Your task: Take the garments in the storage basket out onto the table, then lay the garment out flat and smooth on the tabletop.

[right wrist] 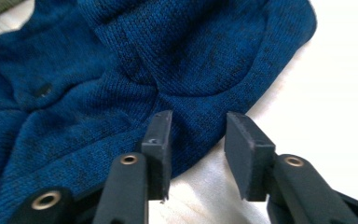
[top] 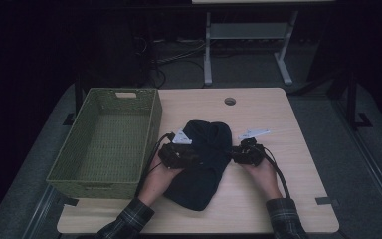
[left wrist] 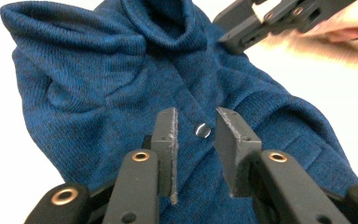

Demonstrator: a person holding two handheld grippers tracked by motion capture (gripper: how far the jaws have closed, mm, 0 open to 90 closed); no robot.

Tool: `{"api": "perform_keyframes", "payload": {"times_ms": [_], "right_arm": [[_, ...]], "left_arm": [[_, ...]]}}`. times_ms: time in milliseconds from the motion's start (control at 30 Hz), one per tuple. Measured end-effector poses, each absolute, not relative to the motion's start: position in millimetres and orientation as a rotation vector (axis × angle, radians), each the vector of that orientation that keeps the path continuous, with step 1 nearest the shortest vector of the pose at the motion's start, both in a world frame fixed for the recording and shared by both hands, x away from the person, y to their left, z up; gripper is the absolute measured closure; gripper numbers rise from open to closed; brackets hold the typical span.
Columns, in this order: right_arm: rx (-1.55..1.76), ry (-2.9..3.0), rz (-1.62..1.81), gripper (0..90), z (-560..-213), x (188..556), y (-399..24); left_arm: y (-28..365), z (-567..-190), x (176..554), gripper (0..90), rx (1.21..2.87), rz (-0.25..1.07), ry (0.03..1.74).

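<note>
A dark blue knitted garment lies bunched in the middle of the light wooden table. My left gripper rests at the garment's left side. In the left gripper view its jaws stand apart over the knit, with a small round button showing in the gap. My right gripper is at the garment's right side. Its jaws stand apart over the rounded hem of the garment, with nothing pinched. The right gripper also appears at the top of the left gripper view.
A green woven basket sits at the table's left edge, close to my left hand. A white paper strip lies beyond the right gripper and a white tag by the left one. A round cable hole is near the far edge.
</note>
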State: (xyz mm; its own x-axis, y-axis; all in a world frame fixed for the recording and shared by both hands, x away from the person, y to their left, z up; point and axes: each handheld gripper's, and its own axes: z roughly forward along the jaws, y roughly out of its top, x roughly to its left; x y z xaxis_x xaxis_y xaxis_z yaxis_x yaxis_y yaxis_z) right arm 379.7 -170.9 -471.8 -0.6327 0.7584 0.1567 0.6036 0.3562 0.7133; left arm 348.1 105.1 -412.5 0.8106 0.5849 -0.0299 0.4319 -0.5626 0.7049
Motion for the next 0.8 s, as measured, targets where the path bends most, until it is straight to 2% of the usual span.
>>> {"api": "perform_keyframes", "payload": {"times_ms": [133,167,467,800], "right_arm": [[1.205,2.432,1.127,83.9,-473,379,-169],[1.184,2.430,1.116,86.0,-472,378,-169],[1.143,2.443,1.049,88.2,-456,376,-181],[1.142,2.390,0.965,88.0,-445,378,-217]], "left_arm": [[105,-411,348,68.0,2.253,0.270,0.739],[105,-411,348,68.1,2.252,0.270,0.739],[101,-410,347,67.8,2.256,0.266,0.731],[94,-415,342,66.2,2.286,0.236,0.708]]}}
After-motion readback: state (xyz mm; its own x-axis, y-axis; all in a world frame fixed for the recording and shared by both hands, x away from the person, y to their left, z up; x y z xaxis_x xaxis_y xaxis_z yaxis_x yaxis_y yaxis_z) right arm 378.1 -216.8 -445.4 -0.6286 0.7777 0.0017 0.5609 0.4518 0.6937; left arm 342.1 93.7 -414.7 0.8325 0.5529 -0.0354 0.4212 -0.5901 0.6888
